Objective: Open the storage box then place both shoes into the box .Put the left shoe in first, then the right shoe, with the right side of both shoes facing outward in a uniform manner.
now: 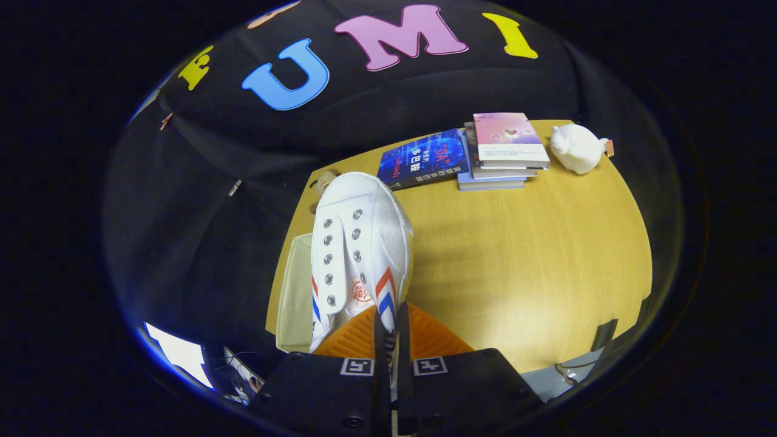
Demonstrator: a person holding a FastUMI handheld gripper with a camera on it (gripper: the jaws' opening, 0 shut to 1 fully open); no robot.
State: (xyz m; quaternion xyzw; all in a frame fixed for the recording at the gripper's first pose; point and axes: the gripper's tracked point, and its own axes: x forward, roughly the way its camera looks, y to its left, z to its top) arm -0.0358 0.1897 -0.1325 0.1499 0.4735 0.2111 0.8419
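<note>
A white canvas shoe (355,243) with red and blue side stripes and empty lace eyelets hangs toe-forward just ahead of my gripper (391,340). The gripper is shut on the shoe, both fingers pinching its heel-side wall. The shoe is lifted above the left end of the yellow wooden table (522,261). Below it, at the table's left edge, lies a cream-coloured storage box (295,291), largely hidden behind the shoe. Whether the box stands open I cannot tell.
A blue book (423,159) lies at the far side of the table beside a stack of books (501,152). A white plush toy (576,147) sits to their right. Black cloth wall rises behind the table.
</note>
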